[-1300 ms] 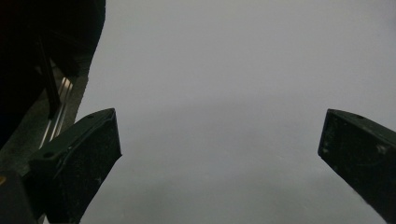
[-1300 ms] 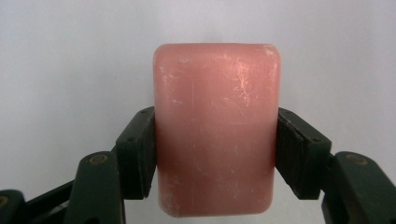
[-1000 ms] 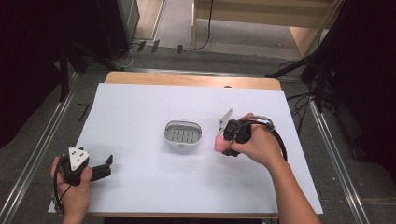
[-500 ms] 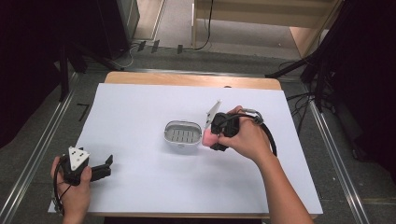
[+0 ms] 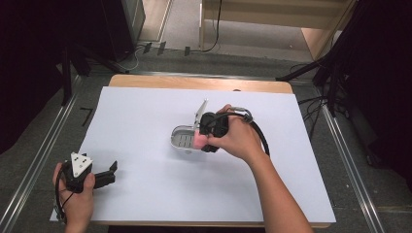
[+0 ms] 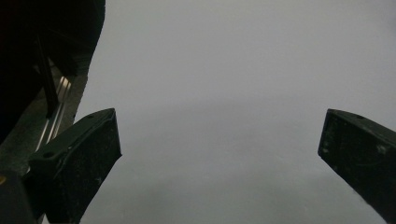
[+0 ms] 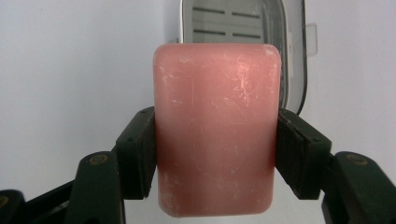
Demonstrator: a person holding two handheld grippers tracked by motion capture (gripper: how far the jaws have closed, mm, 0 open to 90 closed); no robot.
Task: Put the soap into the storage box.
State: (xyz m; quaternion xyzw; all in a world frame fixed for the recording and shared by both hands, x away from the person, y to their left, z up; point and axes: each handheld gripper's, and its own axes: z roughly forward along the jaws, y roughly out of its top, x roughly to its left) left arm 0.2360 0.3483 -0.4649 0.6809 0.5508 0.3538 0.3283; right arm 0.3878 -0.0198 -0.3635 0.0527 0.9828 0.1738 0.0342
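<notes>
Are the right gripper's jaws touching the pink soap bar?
Touching. In the right gripper view, the right gripper has both black pads pressed flush against the sides of the pink soap bar, with no gap showing on either side.

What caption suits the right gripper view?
Right gripper clamps a pink soap bar above an open grey soap dish.

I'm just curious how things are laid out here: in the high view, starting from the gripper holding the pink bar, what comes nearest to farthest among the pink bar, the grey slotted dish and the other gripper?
1. Pink soap bar, clamped in the right gripper.
2. Grey slotted dish, directly beside it at mid-table.
3. Left gripper, far off at the table's near left corner.
</notes>
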